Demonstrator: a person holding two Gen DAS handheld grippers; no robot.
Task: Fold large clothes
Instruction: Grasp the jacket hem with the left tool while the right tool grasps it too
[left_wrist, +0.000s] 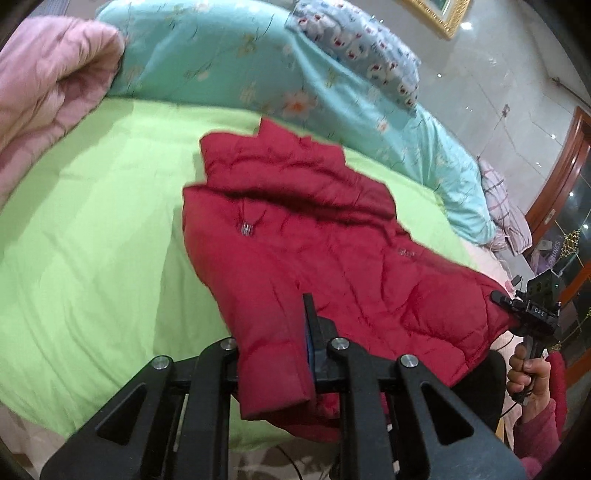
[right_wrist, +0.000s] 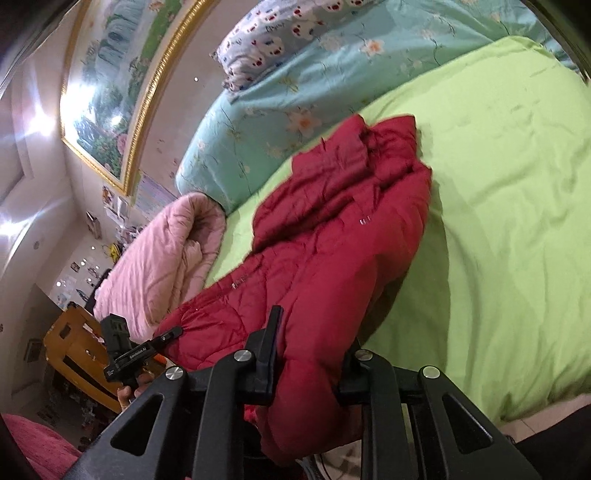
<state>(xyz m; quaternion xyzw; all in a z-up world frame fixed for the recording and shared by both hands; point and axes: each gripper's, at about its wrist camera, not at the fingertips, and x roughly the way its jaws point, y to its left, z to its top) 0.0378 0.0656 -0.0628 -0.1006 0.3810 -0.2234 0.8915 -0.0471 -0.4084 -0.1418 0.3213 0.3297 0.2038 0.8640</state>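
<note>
Both grippers, left gripper and right gripper, clamp the red puffer jacket hem; first fold on green bedspread barely started.

The red jacket hem hides one finger of each claw (both views motion-blurred).
</note>
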